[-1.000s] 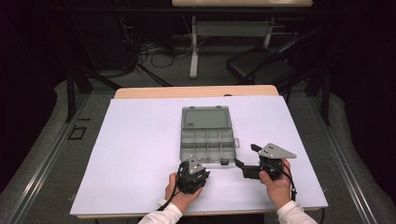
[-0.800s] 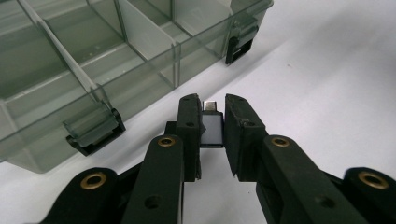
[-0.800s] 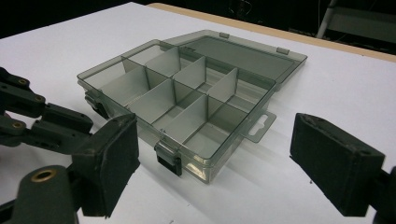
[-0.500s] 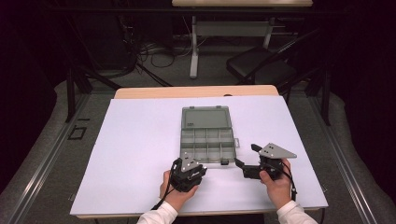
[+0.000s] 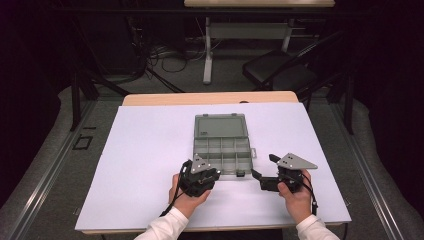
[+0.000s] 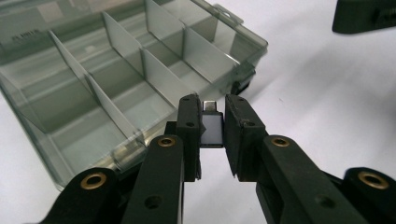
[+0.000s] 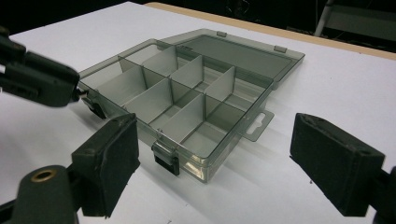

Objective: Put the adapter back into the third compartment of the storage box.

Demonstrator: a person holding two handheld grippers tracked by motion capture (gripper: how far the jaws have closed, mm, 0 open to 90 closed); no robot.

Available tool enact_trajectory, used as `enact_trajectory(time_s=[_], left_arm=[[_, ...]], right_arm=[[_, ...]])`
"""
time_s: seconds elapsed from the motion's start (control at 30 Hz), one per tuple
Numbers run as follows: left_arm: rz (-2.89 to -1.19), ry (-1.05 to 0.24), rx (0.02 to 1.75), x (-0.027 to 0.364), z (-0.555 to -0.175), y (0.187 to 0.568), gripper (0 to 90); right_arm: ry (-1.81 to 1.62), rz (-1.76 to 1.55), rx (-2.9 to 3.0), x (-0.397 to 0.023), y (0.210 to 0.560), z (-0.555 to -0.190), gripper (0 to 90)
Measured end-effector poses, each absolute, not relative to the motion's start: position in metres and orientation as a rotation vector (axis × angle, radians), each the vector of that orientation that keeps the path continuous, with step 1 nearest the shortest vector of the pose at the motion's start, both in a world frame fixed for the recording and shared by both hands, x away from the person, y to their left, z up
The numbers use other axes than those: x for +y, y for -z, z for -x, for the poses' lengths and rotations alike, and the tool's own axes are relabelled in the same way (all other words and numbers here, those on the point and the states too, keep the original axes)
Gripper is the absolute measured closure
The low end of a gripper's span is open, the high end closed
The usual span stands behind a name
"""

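Left gripper view shows the left gripper (image 6: 213, 135) fingers pinching a small flat chip (image 6: 212, 129) just beside the open compartment box (image 6: 116, 88), right gripper (image 7: 233, 163) fingers wide.

Small flat silvery piece (image 6: 212, 127) with dark end, pinched upright between my left gripper's (image 6: 211, 135) pads, just above near rim of open grey-clear compartment box (image 5: 221, 145).

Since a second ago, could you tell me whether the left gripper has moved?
Yes. The left gripper has shifted slightly left along the near edge of the compartment box, holding a small flat piece.
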State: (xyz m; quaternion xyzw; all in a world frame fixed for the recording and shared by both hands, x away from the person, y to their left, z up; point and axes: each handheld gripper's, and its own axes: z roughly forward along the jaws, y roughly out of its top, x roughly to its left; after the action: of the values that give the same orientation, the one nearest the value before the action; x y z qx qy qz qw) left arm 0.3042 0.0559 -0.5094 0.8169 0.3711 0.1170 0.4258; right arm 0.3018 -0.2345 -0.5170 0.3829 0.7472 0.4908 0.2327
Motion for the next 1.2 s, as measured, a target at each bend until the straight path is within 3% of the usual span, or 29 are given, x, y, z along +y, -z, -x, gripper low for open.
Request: enact_trajectory(time_s=[0.4, 1.2], left_arm=[[-2.057, -0.31, 0.938, 0.055, -0.333, 0.485, 76.6], [-2.082, -0.299, 1.026, 0.037, -0.39, 0.483, 76.6]], right_arm=[[-1.353, -1.051, 2.049, -0.233, 0.518, -0.303, 15.4], [-1.347, -1.055, 2.064, -0.234, 0.519, -0.305, 15.5]])
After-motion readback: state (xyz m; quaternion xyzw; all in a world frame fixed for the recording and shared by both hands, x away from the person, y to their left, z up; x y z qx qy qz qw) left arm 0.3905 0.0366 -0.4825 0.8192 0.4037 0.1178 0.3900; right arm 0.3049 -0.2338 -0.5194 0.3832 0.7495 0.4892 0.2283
